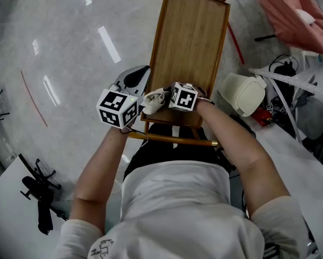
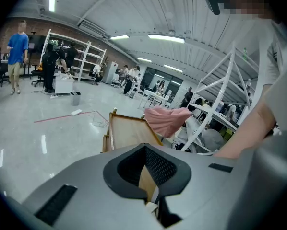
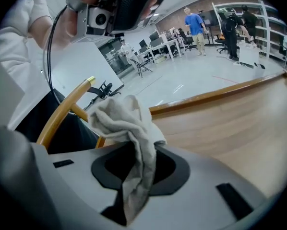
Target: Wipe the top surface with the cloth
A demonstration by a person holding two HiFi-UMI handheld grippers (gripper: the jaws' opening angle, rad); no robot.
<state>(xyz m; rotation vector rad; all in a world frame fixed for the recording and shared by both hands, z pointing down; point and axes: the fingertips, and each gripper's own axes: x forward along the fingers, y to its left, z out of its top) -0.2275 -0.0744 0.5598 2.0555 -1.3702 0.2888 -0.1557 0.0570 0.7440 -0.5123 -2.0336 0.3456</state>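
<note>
Right claw clamped on cloth; bunched wad poking up out of the jaws, tail hanging down through them; held at near end of table, by its near left corner; seemingly just above the wood rather than pressed flat, contact not clear. Bare wooden top all ahead, stretching away from the body; long axis straight out from near edge to far rim; in right gripper view, spreading off to the claw's right. Left claw just beside the cloth, off the table's left rim, over floor; jaws set nearly together with only a slit between, nothing in them. Right claw plainly the working one, nearer the wood. Likely next: lower wad onto top, then push away along the length toward far end, lane by lane; raised rim apt to snag cloth at the edges.
</note>
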